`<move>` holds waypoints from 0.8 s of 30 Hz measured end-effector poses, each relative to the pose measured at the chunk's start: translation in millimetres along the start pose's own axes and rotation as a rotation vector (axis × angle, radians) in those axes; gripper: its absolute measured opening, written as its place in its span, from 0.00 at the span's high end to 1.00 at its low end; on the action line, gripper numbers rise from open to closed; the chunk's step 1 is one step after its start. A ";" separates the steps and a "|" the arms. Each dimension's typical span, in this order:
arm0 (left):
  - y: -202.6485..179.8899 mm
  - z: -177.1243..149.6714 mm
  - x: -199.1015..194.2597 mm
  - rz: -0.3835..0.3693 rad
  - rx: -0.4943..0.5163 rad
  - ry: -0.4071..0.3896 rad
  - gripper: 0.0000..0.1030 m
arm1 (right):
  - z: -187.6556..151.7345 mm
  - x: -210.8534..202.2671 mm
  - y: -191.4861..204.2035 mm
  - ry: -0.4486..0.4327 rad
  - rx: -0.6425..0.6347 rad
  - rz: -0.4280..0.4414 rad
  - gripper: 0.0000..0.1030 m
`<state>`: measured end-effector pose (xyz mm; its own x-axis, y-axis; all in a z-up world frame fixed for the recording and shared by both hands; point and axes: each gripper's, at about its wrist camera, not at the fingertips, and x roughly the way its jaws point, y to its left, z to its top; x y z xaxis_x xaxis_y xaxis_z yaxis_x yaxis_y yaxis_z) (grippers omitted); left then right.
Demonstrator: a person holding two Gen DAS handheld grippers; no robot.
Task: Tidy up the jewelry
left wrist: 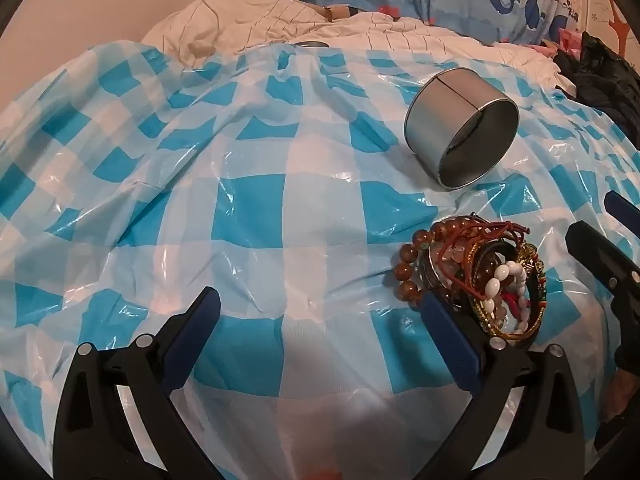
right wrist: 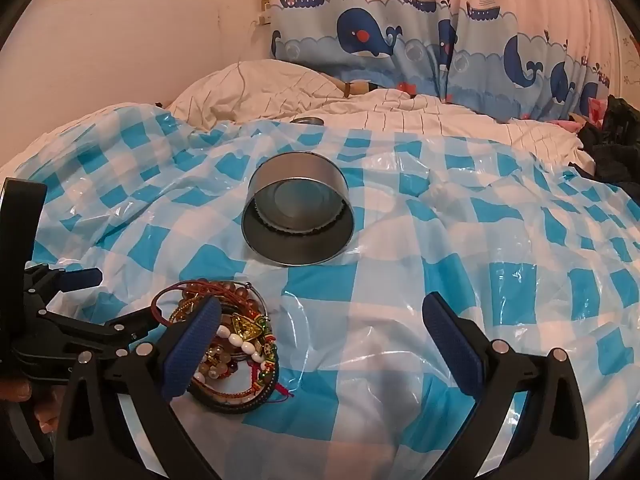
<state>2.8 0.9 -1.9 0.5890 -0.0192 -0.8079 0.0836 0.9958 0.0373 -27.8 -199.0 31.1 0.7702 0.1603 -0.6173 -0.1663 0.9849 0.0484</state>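
Bed draped in crinkled blue-and-white checked plastic sheet (left wrist: 248, 208). Tangled heap of beaded bracelets (left wrist: 472, 276) near round silver tin (right wrist: 298, 208): light, loose, snag-prone; pinch one strand. Left gripper (left wrist: 320, 332) and right gripper (right wrist: 320, 336) fingers spread, empty.

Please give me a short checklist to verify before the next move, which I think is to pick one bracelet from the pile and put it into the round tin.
1. Left gripper open and holding nothing: ok.
2. Right gripper open and holding nothing: ok.
3. Pile of bracelets within view of both cameras: ok; it lies beside the inner finger of each gripper, not between the fingers.
4. One bracelet free to lift alone: not ok; red cords, brown beads and white beads overlap.
5. Round metal tin ready to receive: not ok; it lies tilted on its side on the checked plastic sheet.
6. Tin has room inside: cannot tell; only its reflective bottom shows.
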 end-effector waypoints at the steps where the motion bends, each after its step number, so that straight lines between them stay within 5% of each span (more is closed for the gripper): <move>1: -0.4 -1.2 -2.7 0.018 0.007 -0.031 0.06 | 0.0 -0.1 0.0 0.000 0.000 -0.001 0.06; 8: 10.4 2.7 0.1 -0.033 -0.035 0.000 0.06 | 0.2 -0.2 0.1 0.007 0.000 -0.003 0.06; 24: -4.4 7.8 -25.9 -0.220 -0.034 -0.124 0.06 | -1.2 5.0 -4.3 0.044 0.016 -0.028 0.06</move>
<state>-6.7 -3.6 23.4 0.6537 -0.2449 -0.7160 0.1950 0.9688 -0.1532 -24.1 -202.6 26.9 0.7462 0.1300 -0.6529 -0.1349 0.9899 0.0429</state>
